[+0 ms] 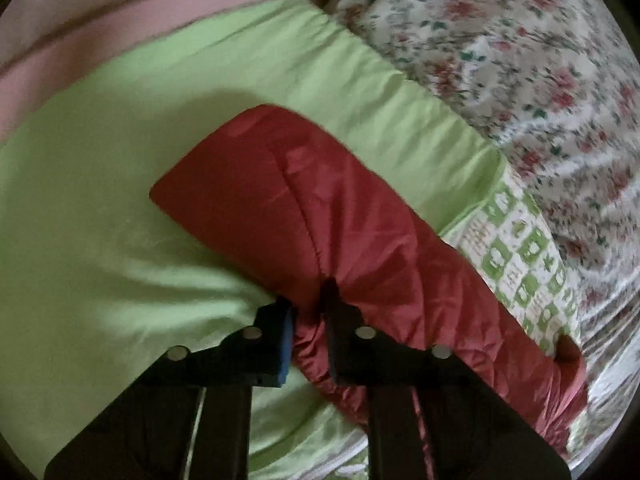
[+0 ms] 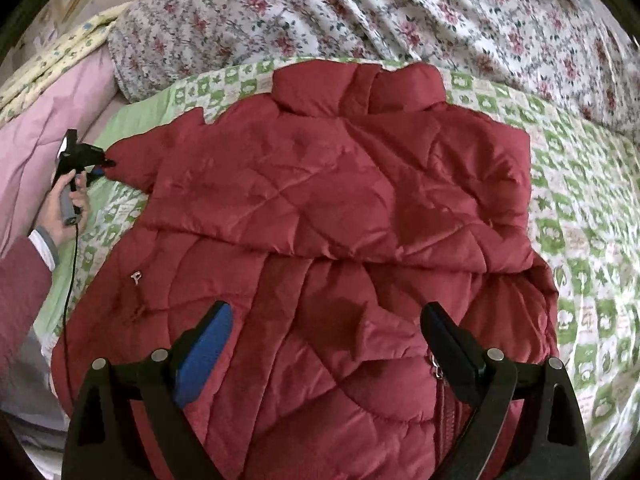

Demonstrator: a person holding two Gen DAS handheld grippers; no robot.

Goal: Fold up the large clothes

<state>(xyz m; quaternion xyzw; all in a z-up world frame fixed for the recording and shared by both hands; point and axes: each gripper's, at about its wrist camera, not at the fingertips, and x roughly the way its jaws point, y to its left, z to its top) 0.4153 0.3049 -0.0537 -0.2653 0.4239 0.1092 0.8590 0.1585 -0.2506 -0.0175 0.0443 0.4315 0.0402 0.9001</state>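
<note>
Red quilted jacket (image 2: 328,216) lies spread on the bed, on a green-patterned sheet (image 2: 580,216), collar at far end. Left tool (image 1: 308,320) is pressed together, pinching bunched fabric of the sleeve (image 1: 304,184). Right tool (image 2: 326,340) is spread wide above the jacket's lower part, holding nothing; contact w/ fabric unclear. Right view shows the whole jacket, zipper, plus the left hand (image 2: 66,204) at the sleeve end. Left view shows only the sleeve over plain green cloth (image 1: 100,200), w/ floral bedding (image 1: 520,60) beside.
</note>
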